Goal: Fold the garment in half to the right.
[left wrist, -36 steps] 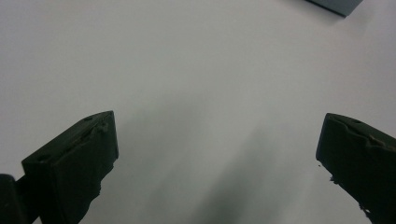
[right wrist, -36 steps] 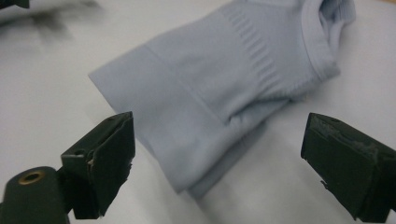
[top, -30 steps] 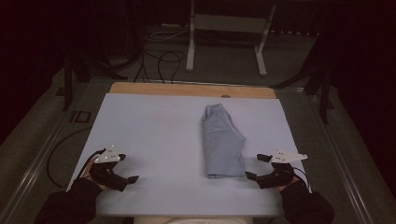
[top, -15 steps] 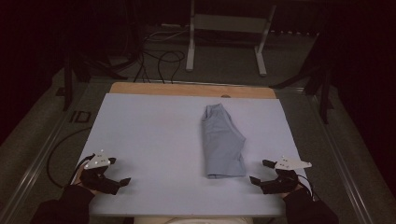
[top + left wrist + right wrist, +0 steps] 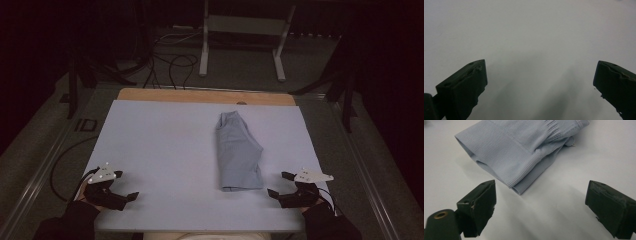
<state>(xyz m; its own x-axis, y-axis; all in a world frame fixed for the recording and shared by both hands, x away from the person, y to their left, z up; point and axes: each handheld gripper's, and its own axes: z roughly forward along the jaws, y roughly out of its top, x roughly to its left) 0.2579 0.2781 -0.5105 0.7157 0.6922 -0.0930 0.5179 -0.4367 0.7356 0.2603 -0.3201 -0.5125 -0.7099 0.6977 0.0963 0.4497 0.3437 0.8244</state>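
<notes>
A: Lying folded into a narrow strip right of centre on the pale table cover (image 5: 165, 150), the light-blue ribbed garment (image 5: 239, 155) looks, by my judgement, close to finished: edges stacked, nothing spread out.

B: And the grippers?

A: Both hang over the near edge with nothing in them. The left gripper (image 5: 129, 196) sits at the near left corner, well apart from the cloth, its jaws spread wide over bare cover in its own view. The right gripper (image 5: 278, 184) is near the garment's lower right corner, jaws likewise parted; in its view the folded hem (image 5: 519, 157) lies just ahead of the jaws, not between them.

B: What is left, then?

A: Hard to say firmly. Perhaps one more fold across, or nothing at all.

B: Anything that can't be read?

A: What kind of garment it is; the folds hide its shape. The person's sleeves (image 5: 70, 225) are cut off at the bottom edge, and the room beyond the table is too dark to make out beyond cables and a stand.
</notes>
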